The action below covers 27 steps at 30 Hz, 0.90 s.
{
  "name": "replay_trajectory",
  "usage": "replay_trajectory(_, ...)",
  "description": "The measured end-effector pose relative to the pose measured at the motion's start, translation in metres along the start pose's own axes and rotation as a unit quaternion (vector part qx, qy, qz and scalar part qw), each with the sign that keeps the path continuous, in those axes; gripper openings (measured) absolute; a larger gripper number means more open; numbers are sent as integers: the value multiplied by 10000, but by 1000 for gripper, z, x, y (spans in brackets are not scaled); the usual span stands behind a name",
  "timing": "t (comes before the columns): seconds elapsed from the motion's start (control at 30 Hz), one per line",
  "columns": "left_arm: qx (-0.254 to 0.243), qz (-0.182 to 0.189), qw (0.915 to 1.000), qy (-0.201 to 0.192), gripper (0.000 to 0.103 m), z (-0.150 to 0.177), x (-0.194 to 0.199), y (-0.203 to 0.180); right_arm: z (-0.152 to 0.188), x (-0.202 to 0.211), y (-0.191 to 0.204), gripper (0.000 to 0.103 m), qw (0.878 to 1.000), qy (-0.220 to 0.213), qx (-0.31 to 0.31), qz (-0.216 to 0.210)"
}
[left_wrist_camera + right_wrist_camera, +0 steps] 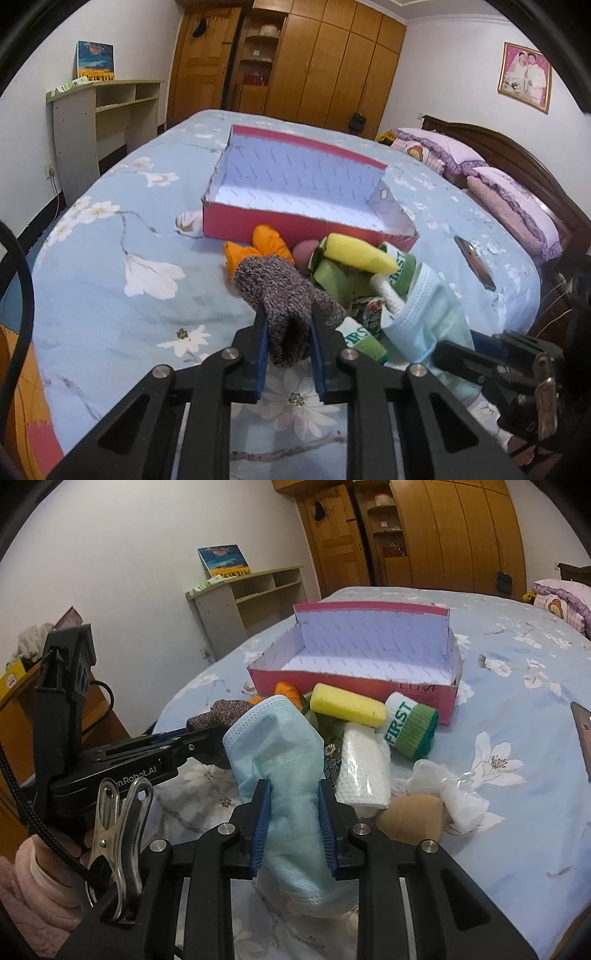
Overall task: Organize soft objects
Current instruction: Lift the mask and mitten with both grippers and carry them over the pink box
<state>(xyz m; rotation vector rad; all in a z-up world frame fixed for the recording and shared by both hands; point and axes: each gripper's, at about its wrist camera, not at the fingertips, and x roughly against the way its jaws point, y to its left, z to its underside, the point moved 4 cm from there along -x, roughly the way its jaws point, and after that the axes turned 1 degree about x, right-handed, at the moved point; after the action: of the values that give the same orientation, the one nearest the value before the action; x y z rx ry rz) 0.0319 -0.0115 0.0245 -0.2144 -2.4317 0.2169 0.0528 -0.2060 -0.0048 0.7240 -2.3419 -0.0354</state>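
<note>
Closest in, the left gripper (pixel 288 325) has its blue pads pinched on a speckled grey-brown knitted sock (pixel 284 291), and the right gripper (pixel 294 805) is clamped on a pale blue pleated face mask (pixel 275 753). Both look light and limp, so a mid-body pinch should hold, though loose ends will droop. Each runs lengthwise away from its gripper, toward the open pink cardboard box (pixel 295 225) on the floral blue bedspread (pixel 122 229). Heaped just before the box lie a yellow foam sponge (pixel 345 704) and a white-and-green "FIRST" sock roll (pixel 410 725).
</note>
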Motion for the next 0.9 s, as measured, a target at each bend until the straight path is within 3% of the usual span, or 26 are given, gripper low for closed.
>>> replay_trajectory(0.3, -177, -41, 9993, -333, 19, -20, 21, -4, -17, 13, -1, 26, 9999, -135, -2, -33)
replay_trajectory(0.9, -314, -96, 9981, -522, 19, -86, 5, -12, -84, 5, -18, 26, 9999, -153, -36, -45)
